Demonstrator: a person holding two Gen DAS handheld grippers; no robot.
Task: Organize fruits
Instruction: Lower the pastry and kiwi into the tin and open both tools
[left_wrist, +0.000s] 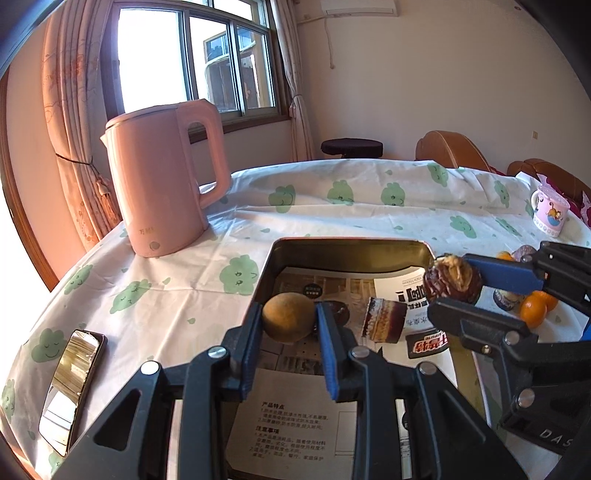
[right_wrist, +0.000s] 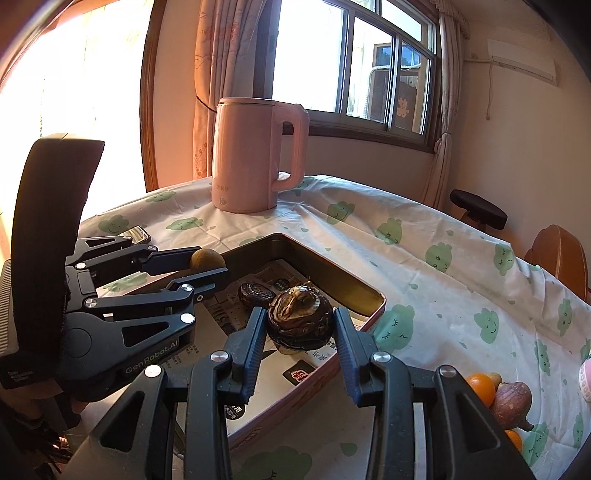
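Note:
My left gripper (left_wrist: 289, 312) is shut on a round tan-brown fruit (left_wrist: 288, 321) and holds it over the near-left part of an open metal tin (left_wrist: 347, 254). My right gripper (right_wrist: 300, 315) is shut on a dark, rough water chestnut (right_wrist: 299, 323) above the tin's (right_wrist: 332, 267) right side. In the left wrist view the right gripper (left_wrist: 454, 291) comes in from the right with the water chestnut (left_wrist: 452, 278). Seen from the right wrist, the left gripper (right_wrist: 208, 264) carries the brown fruit (right_wrist: 207, 258). Another dark chestnut (right_wrist: 256, 293) and a cut piece (left_wrist: 384, 321) lie in the tin on printed paper.
A pink kettle (left_wrist: 162, 184) stands at the back left of the clothed table, and a phone (left_wrist: 70, 384) lies near the left edge. Oranges (right_wrist: 480, 387) and a purple-brown fruit (right_wrist: 511, 402) sit right of the tin. A pink mug (left_wrist: 548, 210), a stool (right_wrist: 478, 212) and chairs (right_wrist: 557, 254) are at the far side.

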